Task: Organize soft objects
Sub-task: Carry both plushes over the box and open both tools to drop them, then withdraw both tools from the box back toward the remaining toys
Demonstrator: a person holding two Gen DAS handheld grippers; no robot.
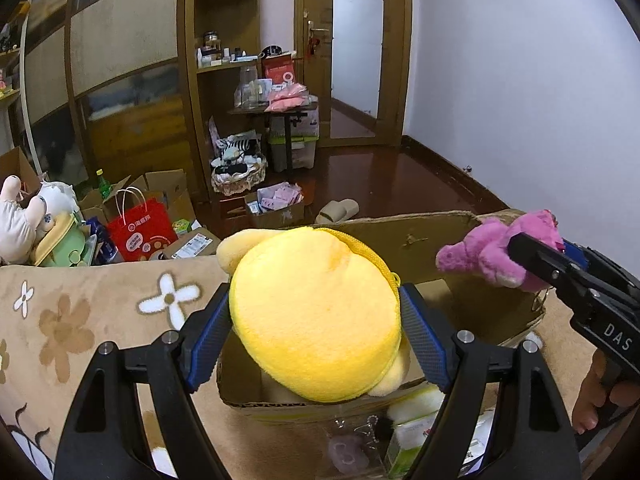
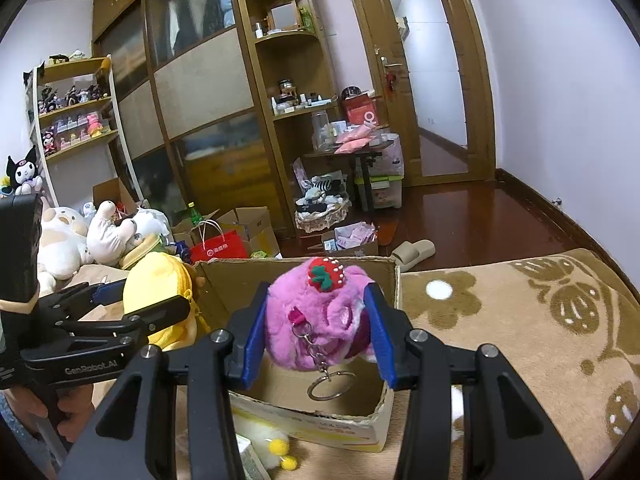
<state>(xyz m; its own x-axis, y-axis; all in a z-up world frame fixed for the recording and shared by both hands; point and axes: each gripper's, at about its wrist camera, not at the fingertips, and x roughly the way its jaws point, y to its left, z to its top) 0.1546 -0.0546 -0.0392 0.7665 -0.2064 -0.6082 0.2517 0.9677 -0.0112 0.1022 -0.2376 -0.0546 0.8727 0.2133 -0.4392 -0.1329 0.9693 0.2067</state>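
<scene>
In the left wrist view the left gripper point(image 1: 316, 320) fills the lower half, its blue-padded fingers point(image 1: 212, 332) pressed against both flanks of a round yellow plush point(image 1: 316, 312), so it is grasping the toy with the fingers set fairly wide. The plush hangs over the near end of an open cardboard box point(image 1: 432, 236) that sits on a beige flowered blanket point(image 1: 80, 312); a pale soft shape shows inside the box beneath the plush, but what it is cannot be told. At 6 o'clock, in front of the box's near wall, small items lie on the blanket, among them a key chain and a white fluffy piece.

At 3 o'clock in this view the right gripper point(image 1: 532, 260) comes in from the edge, clamped on a pink plush point(image 1: 492, 252) above the box's right side.

In the right wrist view the right gripper point(image 2: 316, 328) has its blue fingers point(image 2: 256, 332) closed in on the pink plush point(image 2: 320, 316), grasping it. A red strawberry sits on top of the toy and a chain with a metal ring point(image 2: 330, 386) dangles from it into the box point(image 2: 296, 276), whose floor beneath looks bare. At 9 o'clock the left gripper point(image 2: 160, 312) holds the yellow plush point(image 2: 160, 300) at the box's left end.

Farther off, at 10 o'clock, a red paper bag point(image 2: 220, 248) and open cartons stand on the floor beside a heap of white soft toys point(image 2: 108, 232).
</scene>
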